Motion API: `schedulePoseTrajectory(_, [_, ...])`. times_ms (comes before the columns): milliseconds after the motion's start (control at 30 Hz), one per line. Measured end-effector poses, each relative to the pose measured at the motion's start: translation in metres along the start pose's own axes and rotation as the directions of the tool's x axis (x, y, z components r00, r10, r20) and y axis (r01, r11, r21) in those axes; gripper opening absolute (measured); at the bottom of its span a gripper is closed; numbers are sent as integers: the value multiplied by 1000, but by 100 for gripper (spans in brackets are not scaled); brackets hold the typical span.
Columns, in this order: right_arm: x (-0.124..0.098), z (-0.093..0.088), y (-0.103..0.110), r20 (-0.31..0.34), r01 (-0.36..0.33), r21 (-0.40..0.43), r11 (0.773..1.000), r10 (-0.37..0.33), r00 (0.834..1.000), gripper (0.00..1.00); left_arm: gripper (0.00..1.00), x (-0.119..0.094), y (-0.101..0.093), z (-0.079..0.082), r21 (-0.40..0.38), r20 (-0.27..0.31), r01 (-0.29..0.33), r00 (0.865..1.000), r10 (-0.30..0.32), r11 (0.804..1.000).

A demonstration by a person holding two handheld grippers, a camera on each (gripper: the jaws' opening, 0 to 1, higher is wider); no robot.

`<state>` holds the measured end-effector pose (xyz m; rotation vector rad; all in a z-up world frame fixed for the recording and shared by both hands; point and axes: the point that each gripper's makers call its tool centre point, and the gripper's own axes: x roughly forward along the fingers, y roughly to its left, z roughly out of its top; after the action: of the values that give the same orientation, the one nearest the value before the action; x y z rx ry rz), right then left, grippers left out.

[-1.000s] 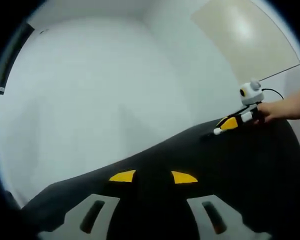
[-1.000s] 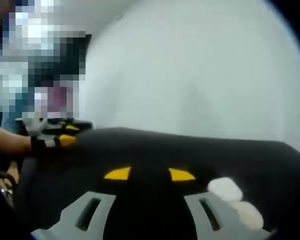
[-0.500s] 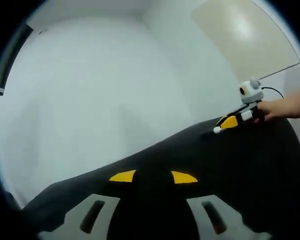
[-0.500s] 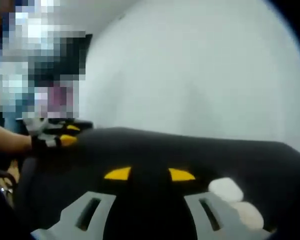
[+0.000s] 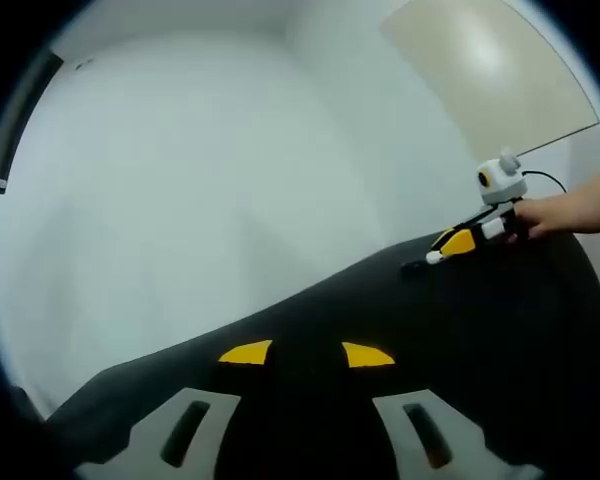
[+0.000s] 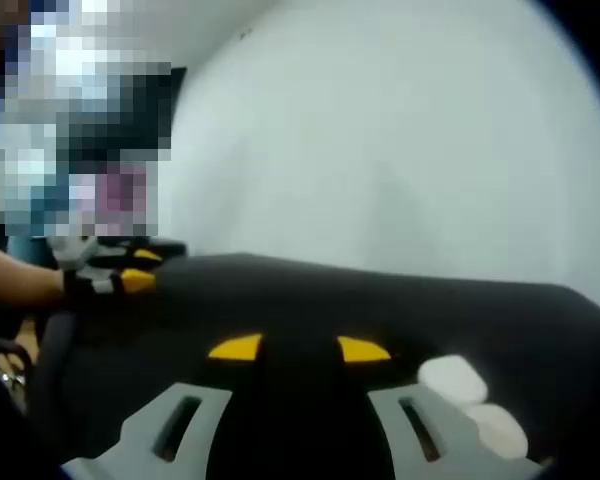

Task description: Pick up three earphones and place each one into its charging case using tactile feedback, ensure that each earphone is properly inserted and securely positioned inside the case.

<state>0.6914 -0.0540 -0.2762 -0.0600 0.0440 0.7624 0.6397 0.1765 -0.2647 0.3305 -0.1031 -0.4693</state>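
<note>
Two white rounded pieces, one just above the other, lie on the black table right of my right gripper; blur hides whether they are cases or earphones. That gripper's yellow-tipped jaws stand apart with nothing between them, low over the table. In the left gripper view my left gripper is open too, empty, over bare black table. The right gripper shows far off at the right, held by a hand. The left gripper shows at the left of the right gripper view.
A white wall rises behind the table's far edge. A beige panel sits at the upper right of the left gripper view. A dark object stands beyond the table's left end in the right gripper view.
</note>
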Motion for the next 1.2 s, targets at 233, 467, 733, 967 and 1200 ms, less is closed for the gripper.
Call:
schedulePoseTrajectory(233, [1,0,0,-2,-1,-4,1000,1,1000,29,22,0,0,0,2,0,1,1000,-1,1000])
schedulePoseTrajectory(467, [1,-1,0,-4,-4,-7,1000,4,1000,29,22,1,0,-1,4,-3,2,1000,-2,1000])
schedulePoseTrajectory(733, [2,-2,1,-11,-5,-14,1000,4,1000,29,22,1,0,-1,4,-3,4,1000,-4,1000])
schedulePoseTrajectory(967, [2,-2,1,-12,-5,-16,1000,5,1000,29,22,1,0,0,3,-2,2,1000,-2,1000])
schedulePoseTrajectory(1200, [2,-2,1,-12,-7,-16,1000,7,1000,29,22,0,-1,0,5,-3,2,1000,-2,1000])
